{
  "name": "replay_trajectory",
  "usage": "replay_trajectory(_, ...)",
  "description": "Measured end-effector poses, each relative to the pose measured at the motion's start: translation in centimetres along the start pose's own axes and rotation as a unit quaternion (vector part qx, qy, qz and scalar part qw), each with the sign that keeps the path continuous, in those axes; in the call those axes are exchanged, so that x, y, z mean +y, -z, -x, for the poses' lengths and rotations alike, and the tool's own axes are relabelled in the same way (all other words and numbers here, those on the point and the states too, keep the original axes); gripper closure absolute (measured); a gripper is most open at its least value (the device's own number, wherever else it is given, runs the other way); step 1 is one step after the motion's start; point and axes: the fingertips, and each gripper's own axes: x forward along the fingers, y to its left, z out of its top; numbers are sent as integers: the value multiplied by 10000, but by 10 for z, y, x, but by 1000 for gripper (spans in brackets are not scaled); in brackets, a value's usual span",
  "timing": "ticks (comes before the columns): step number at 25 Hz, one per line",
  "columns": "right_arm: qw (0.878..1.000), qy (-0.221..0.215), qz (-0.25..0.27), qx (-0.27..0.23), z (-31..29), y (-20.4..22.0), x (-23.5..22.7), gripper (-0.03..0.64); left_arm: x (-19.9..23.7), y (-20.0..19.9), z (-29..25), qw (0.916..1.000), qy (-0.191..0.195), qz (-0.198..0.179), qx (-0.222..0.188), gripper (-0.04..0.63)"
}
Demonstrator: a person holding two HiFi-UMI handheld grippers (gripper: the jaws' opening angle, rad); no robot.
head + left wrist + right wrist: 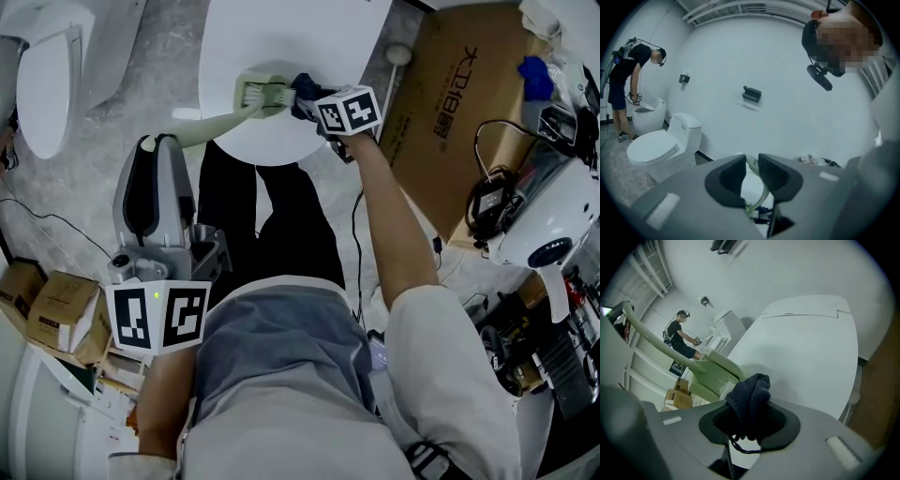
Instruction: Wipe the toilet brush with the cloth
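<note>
A pale green toilet brush (pixel 261 95) lies with its head over the white toilet lid (pixel 281 37), its handle (pixel 211 125) running down-left. My left gripper (pixel 159 142) is shut on the handle's end; in the left gripper view the green handle (pixel 762 198) passes between the nearly closed jaws of my left gripper (pixel 751 171). My right gripper (pixel 311 99) is shut on a dark blue cloth (pixel 305 86) that presses against the brush head. In the right gripper view the cloth (pixel 750 397) bulges from my right gripper (pixel 749 420), touching the brush head (pixel 712 373) above the lid (pixel 806 348).
A large cardboard box (pixel 450 112) leans at the right, beside a white machine (pixel 553 216) and cables. Another toilet (pixel 42 84) stands at top left, small boxes (pixel 52 309) at lower left. A second person (pixel 628 89) bends over a far toilet.
</note>
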Motion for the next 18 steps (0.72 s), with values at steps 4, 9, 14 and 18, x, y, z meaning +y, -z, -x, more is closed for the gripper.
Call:
replay_trajectory(4,9990,26,-404,-192,1,9,4,506,0,0,0,10000,1,17,-10,595)
replay_trajectory(9,9933,88,-993,-579,-1,14,10,506,1,-2,0,10000,-8,17,-48,595)
replay_trajectory(14,9828,253,-1565,-952,2,26,10,506,-2,-1,-2,9999,-18,24,-111,595)
replay_trajectory(18,9676,382,-2093,-1360,1,30,14,506,-1,-1,-2,9999,-34,9,-160,595)
